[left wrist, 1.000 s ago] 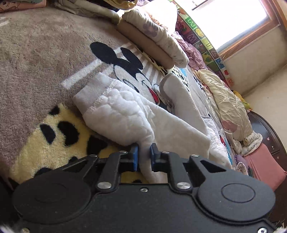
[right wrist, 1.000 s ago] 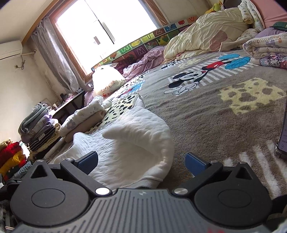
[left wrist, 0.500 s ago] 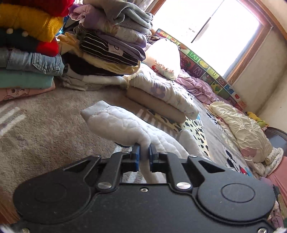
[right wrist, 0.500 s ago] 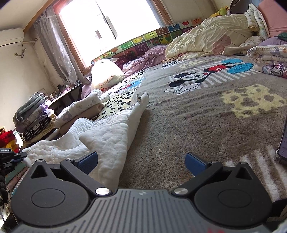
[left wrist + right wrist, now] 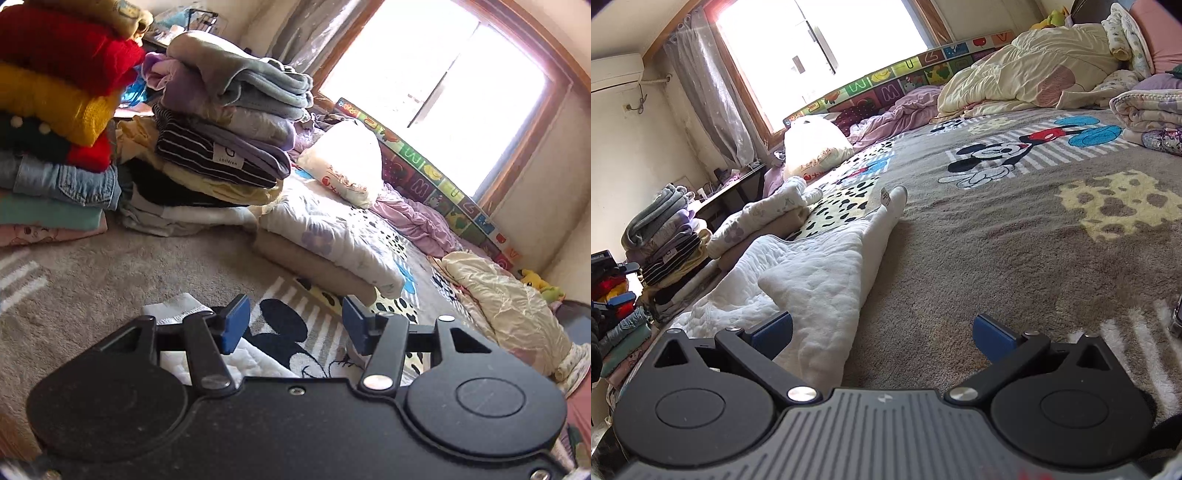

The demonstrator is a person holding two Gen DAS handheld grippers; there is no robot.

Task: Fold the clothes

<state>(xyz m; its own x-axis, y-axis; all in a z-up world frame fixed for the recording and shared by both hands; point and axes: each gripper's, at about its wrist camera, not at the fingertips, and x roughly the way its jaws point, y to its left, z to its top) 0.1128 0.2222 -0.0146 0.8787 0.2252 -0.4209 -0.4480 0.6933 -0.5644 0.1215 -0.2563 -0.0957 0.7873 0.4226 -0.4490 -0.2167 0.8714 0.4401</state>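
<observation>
Bedding, a grey cartoon-mouse plush blanket (image 5: 997,251), is overlaid near its left edge by a white quilted garment (image 5: 820,280). Left claw (image 5: 291,328) and right claw (image 5: 882,332) are spread wide, nothing gripped.

White quilted garment (image 5: 812,280) lies on the blanket (image 5: 997,258) — right hand-held gripper (image 5: 882,334) spread, empty.

White quilted garment (image 5: 812,280) lies flat on the grey cartoon-print plush blanket (image 5: 997,236). Folded clothes stacks (image 5: 221,147) sit far left; crumpled cream duvet (image 5: 1015,74) far right.
</observation>
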